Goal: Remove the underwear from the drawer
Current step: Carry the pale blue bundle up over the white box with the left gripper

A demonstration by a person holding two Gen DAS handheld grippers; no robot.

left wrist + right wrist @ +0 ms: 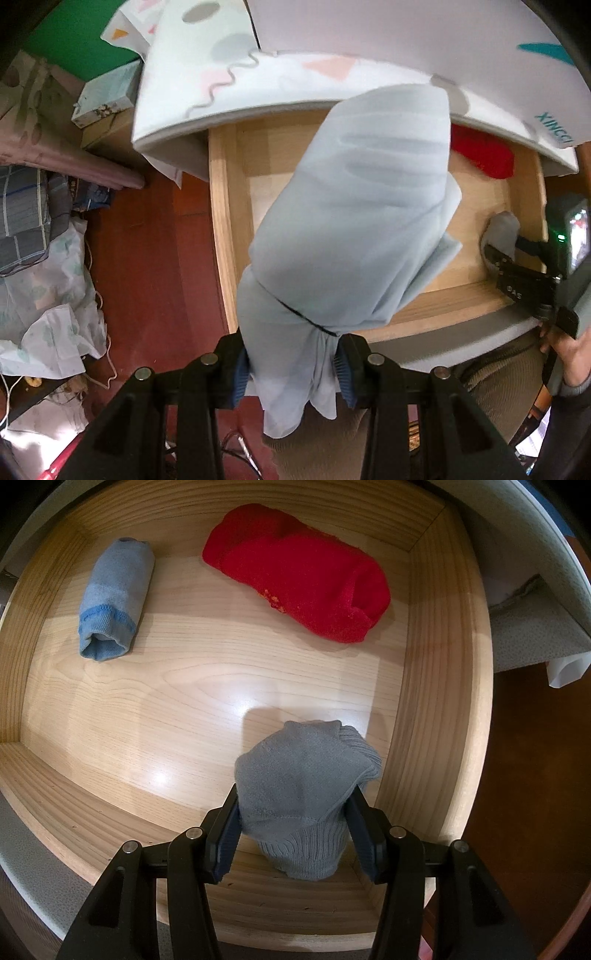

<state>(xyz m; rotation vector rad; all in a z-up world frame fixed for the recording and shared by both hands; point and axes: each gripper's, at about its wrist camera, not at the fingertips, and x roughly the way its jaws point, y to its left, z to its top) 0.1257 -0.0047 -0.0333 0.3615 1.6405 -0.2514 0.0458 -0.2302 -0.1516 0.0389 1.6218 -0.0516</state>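
Note:
My left gripper [291,369] is shut on pale blue-grey underwear [351,221], which hangs bunched above the open wooden drawer [221,229]. My right gripper [293,834] is shut on a grey sock bundle [303,786] near the drawer's front right corner; it also shows in the left wrist view [495,251], inside the drawer. A rolled light blue sock [114,598] lies at the drawer's back left. A red sock bundle [299,579] lies at the back right, partly seen in the left wrist view [484,151].
A patterned white mattress [258,85] overhangs the drawer's back. The red-brown floor [155,240] lies left of the drawer, with piled bedding and clothes [44,258] and a box [107,96]. The drawer's walls [436,664] enclose the right gripper.

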